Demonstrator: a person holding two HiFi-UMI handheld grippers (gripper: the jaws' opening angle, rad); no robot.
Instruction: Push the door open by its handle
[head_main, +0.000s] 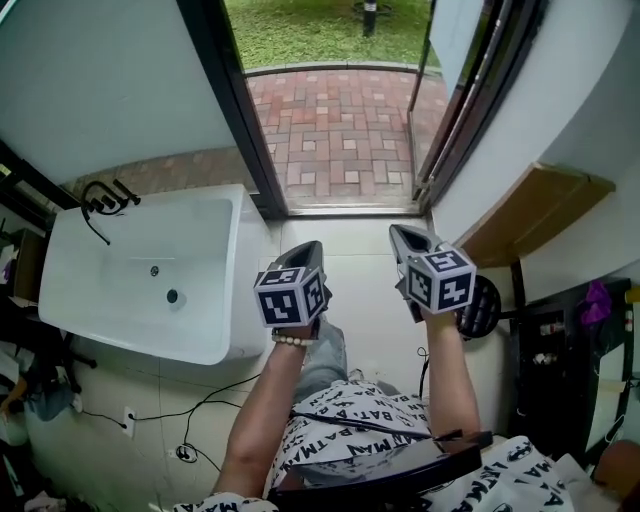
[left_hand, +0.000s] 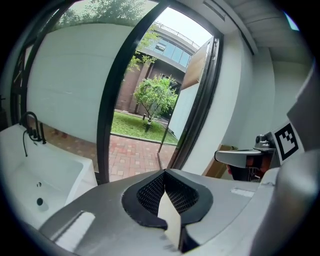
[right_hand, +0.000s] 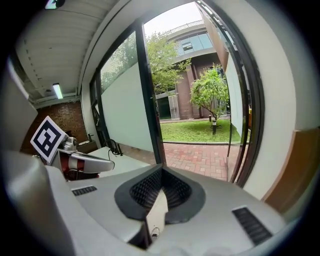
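Both grippers are idle. The left gripper (head_main: 305, 248) and the right gripper (head_main: 402, 235) are held side by side in front of the person, short of the threshold and well apart from the door (head_main: 455, 35). In its own view the left gripper's fingers (left_hand: 100, 210) are pressed together with nothing between them. The right gripper's fingers (right_hand: 225, 210) are closed the same way, on nothing.

As for the job, I'd say it is done. The door stands swung outward at the right side of the opening, and the doorway gives straight onto the brick patio (head_main: 340, 130) and the lawn (head_main: 310, 30) beyond. A thin pale bar (head_main: 421, 60) runs down the door's edge; I take it for the handle, though it is too slim to be sure. Neither gripper touches it. If anything is left, it looks to be only lowering the grippers — the opening itself seems as wide as it goes.

For writing, the person's shirt (head_main: 340, 420) is printed all over with "BATMAN", seen upside down from the head view. The cubes on the grippers carry black-and-white square markers — patterns, not words. I can read no brand on the white basin (head_main: 120, 240) at the left or on its black tap (head_main: 105, 198).
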